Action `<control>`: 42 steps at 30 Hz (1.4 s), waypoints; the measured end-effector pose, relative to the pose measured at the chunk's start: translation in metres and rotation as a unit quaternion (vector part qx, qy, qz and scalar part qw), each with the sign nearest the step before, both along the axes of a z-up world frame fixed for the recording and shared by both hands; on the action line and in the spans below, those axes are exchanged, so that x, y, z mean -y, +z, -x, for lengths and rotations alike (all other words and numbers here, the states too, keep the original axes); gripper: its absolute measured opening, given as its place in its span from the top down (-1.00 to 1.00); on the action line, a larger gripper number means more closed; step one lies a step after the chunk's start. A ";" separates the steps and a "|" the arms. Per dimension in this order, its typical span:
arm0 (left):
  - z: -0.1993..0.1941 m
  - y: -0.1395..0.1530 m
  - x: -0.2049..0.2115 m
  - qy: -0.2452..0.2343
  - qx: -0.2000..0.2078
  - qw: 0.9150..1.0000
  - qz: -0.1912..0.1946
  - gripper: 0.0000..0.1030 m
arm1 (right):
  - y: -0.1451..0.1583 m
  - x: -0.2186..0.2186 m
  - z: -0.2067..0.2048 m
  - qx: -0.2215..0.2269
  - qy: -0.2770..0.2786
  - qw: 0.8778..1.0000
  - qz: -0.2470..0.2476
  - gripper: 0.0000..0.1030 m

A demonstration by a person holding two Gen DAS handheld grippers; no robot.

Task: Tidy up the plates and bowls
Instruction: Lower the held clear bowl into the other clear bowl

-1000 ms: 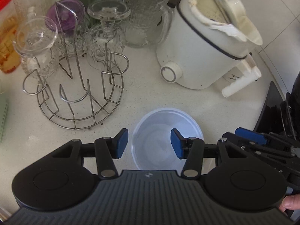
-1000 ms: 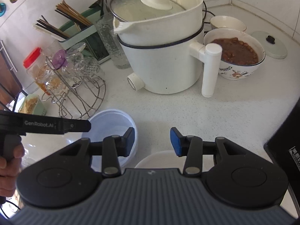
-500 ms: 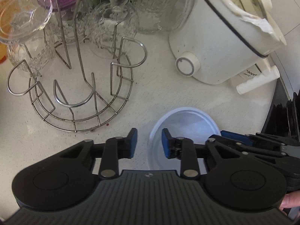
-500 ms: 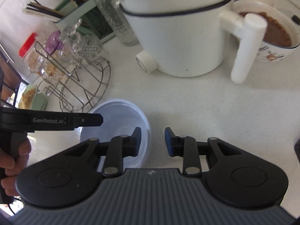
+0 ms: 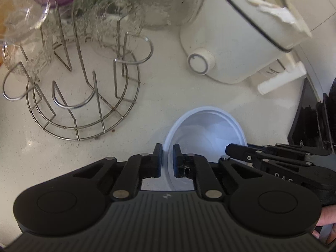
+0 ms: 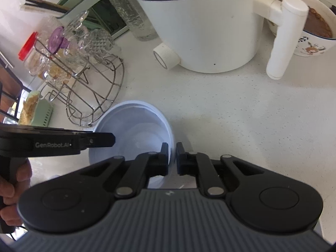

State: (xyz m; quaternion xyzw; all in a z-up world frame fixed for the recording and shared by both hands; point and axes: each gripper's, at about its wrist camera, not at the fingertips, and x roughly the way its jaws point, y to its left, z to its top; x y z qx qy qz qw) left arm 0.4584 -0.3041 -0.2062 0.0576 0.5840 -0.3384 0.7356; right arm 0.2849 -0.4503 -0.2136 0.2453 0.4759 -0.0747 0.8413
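- Bowl (image 5: 206,130): one pale bluish-white bowl stands upright on the speckled counter (image 6: 241,113), mouth up, nothing visible inside; being round, it shows no long axis.
- Two grippers hold it. The left gripper (image 5: 167,160) pinches the bowl's left rim, one finger outside the wall and one inside.
- The right gripper (image 6: 172,158) pinches the opposite rim the same way, with the bowl lying ahead and to its left.
- One white cooker pot (image 6: 201,27) with a knob and side handle stands ahead of both grippers, well apart from the bowl.
- One wire rack (image 5: 84,96), ahead and left of the left gripper, near the bowl, carries several upturned glasses (image 6: 94,42); their count is unclear.
- One patterned bowl (image 6: 313,35) behind the pot's handle, far right of the right gripper, holds brown food.
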 end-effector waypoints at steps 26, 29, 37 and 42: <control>0.062 0.099 -0.036 0.043 0.072 0.994 0.065 0.76 | 0.081 -0.018 0.065 0.104 -0.013 0.994 0.014 0.75; 0.071 0.101 -0.044 0.054 0.075 0.994 0.062 0.76 | 0.083 -0.024 0.070 0.108 -0.008 0.994 0.007 0.75; 0.093 0.108 -0.069 0.072 0.078 0.993 0.054 0.76 | 0.084 -0.044 0.088 0.113 0.001 0.994 -0.005 0.75; 0.107 0.113 -0.085 0.087 0.079 0.991 0.057 0.76 | 0.085 -0.057 0.098 0.115 -0.001 0.993 -0.017 0.75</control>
